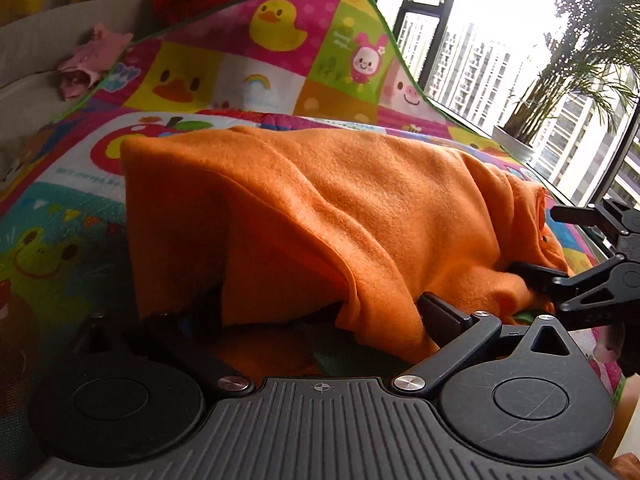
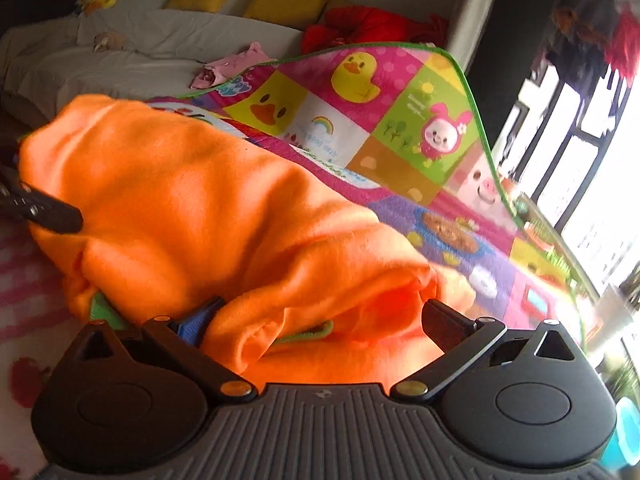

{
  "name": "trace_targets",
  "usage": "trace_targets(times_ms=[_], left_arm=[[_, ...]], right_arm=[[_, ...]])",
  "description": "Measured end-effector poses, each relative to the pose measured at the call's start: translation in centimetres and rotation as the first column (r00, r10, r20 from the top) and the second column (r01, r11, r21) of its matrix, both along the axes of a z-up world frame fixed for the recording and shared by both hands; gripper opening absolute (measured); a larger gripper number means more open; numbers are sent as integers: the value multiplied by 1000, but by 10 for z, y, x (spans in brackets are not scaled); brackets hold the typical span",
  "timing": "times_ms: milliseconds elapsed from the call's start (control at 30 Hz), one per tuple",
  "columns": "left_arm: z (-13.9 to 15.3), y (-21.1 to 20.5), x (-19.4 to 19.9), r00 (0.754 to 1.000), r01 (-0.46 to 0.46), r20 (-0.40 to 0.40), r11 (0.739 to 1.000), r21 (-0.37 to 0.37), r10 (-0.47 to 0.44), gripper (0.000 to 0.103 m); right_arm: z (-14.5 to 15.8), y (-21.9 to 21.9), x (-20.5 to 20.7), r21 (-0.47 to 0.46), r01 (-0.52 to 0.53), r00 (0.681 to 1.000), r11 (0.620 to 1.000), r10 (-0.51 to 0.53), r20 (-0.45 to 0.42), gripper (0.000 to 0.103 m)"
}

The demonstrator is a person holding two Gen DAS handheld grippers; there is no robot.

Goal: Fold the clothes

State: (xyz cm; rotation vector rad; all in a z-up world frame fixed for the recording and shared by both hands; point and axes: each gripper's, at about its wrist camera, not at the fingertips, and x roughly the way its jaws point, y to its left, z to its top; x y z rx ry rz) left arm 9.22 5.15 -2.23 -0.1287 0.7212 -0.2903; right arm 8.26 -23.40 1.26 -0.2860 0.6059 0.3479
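Note:
An orange fleece garment [image 1: 360, 208] lies bunched on the colourful play mat [image 1: 64, 216]. My left gripper [image 1: 320, 312] stands open, its two fingers wide apart, and the near edge of the fleece drapes between them. My right gripper [image 2: 320, 320] is open too, with a fold of the same garment [image 2: 192, 200] and a green trim [image 2: 308, 332] between its fingers. In the left wrist view the right gripper [image 1: 544, 240] sits at the garment's right end, jaws apart around the cloth. One finger [image 2: 52, 212] of the left gripper rests against the fleece at the left.
The mat's far edge [image 2: 400, 92] curls up toward a white-covered sofa [image 2: 120, 52]. On the sofa are yellow cushions [image 2: 280, 0], a pink garment [image 2: 236, 64] and a red item [image 2: 372, 24]. Windows [image 1: 480, 52] and a potted palm [image 1: 568, 68] stand to the right.

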Motion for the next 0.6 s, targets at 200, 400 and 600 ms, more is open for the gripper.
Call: trace_targets(times_ms=[200,400,600], left_arm=[[0,1,-1,1000,-20,3,1000,-13,20,103],[0,0,-1,1000,-26,5,1000,-12,26,103],[0,-3,8,999,-30,10,999,-18,30,103]], right_arm=[[-1,-82,9,485,341,934,805,-231,-273,103],[-27,-77,31,584,356,916,729,-148,-373,103],[-20,-17,73,538,238,942,809,-57,-331,103]])
